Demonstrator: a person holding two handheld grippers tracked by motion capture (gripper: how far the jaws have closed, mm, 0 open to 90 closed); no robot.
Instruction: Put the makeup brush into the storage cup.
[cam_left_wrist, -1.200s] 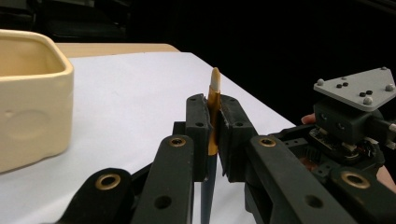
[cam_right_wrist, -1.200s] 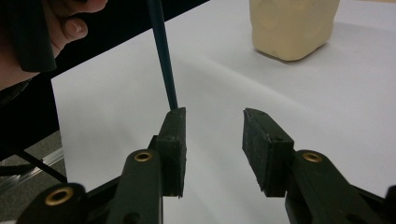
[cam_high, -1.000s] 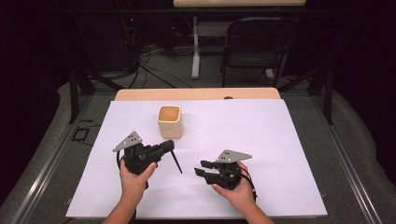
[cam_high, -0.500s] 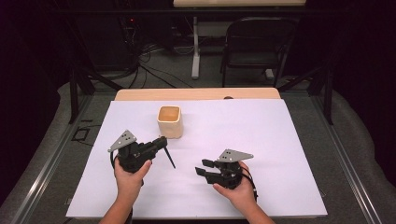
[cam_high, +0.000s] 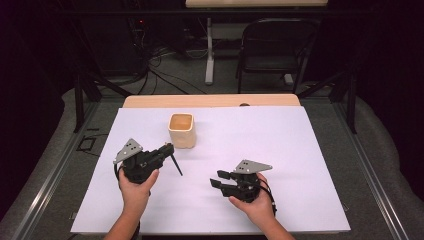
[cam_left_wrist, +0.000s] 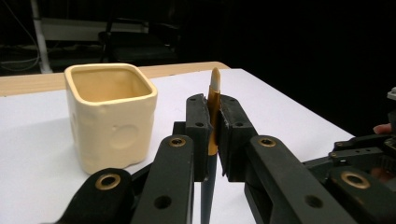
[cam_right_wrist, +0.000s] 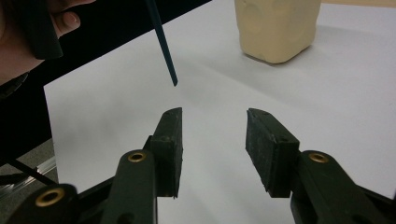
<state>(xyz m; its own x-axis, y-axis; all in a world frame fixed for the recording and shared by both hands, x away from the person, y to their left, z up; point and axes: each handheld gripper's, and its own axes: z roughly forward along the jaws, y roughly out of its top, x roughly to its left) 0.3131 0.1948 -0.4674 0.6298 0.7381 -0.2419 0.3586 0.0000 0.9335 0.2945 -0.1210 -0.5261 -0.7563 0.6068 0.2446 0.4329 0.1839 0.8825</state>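
My left gripper (cam_high: 167, 148) is shut on a thin brush (cam_high: 176, 165) and holds it above the white table (cam_high: 300, 150). The dark handle slants down to the right. In the left gripper view the pads (cam_left_wrist: 198, 126) clamp the brush (cam_left_wrist: 214, 100) at its gold ferrule, pale tip upward. A cream square cup (cam_high: 181, 130) stands upright just beyond and right of that gripper, and sits left of the jaws in the left gripper view (cam_left_wrist: 109, 116). My right gripper (cam_high: 216, 179) is open near the front, pointing left. Its jaws (cam_right_wrist: 212, 135) have nothing between them, and the brush handle (cam_right_wrist: 163, 44) hangs ahead.
A white sheet covers the table, with a strip of bare wood (cam_high: 210, 100) along the far edge. A dark chair (cam_high: 275, 50) and cables stand on the floor behind. The right gripper's body (cam_left_wrist: 364, 154) lies at the right of the left gripper view.
My left hand has shifted slightly left and away, carrying the brush with it. The right hand has kept still.
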